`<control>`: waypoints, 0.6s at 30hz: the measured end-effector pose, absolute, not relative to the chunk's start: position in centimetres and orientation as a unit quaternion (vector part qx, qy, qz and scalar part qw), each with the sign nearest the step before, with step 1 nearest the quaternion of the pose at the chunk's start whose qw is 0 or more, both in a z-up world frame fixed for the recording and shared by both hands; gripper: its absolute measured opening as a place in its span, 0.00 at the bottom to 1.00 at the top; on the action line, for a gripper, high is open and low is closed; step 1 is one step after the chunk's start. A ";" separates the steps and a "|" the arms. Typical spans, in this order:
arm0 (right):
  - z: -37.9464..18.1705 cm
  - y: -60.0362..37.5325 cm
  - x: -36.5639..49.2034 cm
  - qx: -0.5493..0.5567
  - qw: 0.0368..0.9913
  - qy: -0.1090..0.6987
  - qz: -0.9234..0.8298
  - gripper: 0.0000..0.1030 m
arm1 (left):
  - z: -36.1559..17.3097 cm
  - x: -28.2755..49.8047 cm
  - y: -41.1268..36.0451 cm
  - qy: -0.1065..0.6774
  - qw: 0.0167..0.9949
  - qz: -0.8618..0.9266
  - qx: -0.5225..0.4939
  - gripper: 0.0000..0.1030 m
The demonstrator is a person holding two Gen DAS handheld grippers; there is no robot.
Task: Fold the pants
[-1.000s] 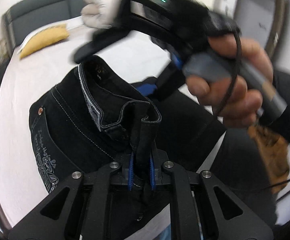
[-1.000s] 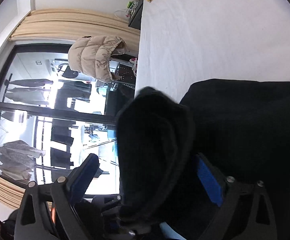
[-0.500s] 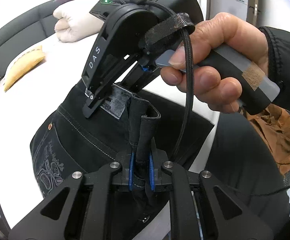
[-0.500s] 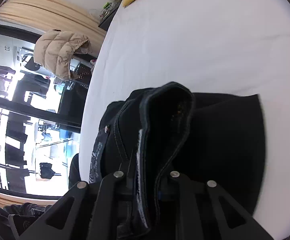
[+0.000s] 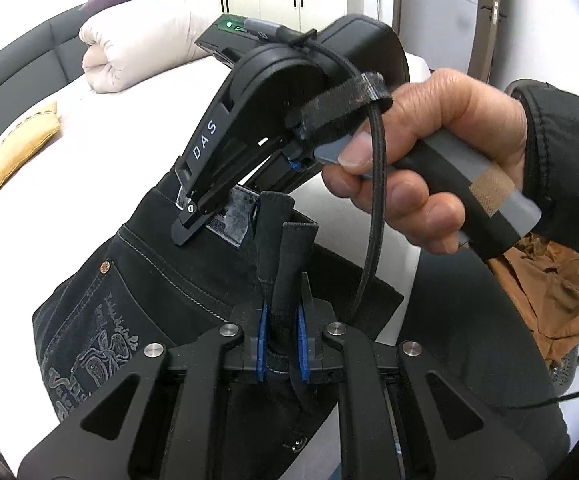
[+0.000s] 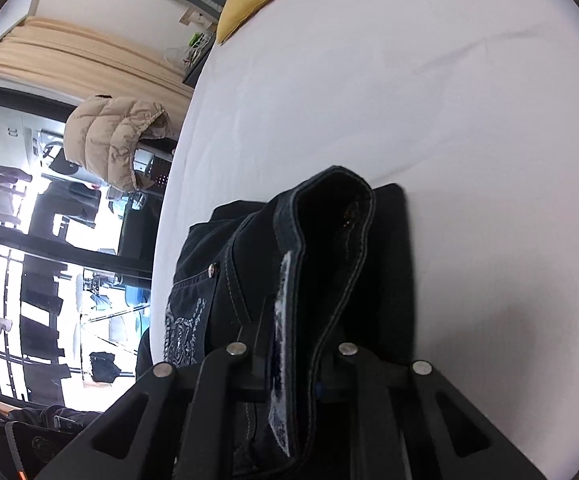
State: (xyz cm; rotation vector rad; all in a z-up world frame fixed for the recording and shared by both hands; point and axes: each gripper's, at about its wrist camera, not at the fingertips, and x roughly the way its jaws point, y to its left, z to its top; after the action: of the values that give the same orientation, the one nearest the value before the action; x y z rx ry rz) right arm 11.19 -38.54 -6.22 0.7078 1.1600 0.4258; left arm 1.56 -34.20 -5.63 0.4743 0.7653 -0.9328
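The black jeans (image 5: pixel 161 280) with an embroidered back pocket lie bunched on the white bed (image 5: pixel 101 128). My left gripper (image 5: pixel 282 336) is shut on an upright fold of the waistband. My right gripper (image 5: pixel 187 216), held in a bare hand, is shut on the waistband at the label just beyond the left one. In the right wrist view my right gripper (image 6: pixel 293 360) pinches the waistband of the jeans (image 6: pixel 329 264), which stand up above the sheet (image 6: pixel 369 80).
A yellow cushion (image 5: pixel 17 148) and a rolled cream duvet (image 5: pixel 137 52) lie at the head of the bed. A brown garment (image 5: pixel 545 292) sits in a basket beside the bed. A beige puffer jacket (image 6: pixel 117 140) hangs near the window.
My right gripper came down onto the waistband beside my left gripper and shut on it. The jeans' waist is lifted and held by both grippers.
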 end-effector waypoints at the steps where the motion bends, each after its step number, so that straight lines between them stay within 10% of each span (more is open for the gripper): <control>1: -6.3 -38.4 11.2 0.329 0.756 0.531 0.195 0.14 | -5.9 1.7 -34.4 0.358 0.796 -0.435 0.221 0.10; 18: -6.6 -41.9 5.6 0.378 0.776 0.484 0.145 0.27 | -2.0 8.7 -22.4 0.451 0.781 -0.430 0.037 0.15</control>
State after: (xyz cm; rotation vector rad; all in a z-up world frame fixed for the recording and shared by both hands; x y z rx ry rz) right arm 5.56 -41.85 -6.65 0.8176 1.0486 0.3143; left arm 8.66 -22.42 -1.96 0.0809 0.9738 -0.9299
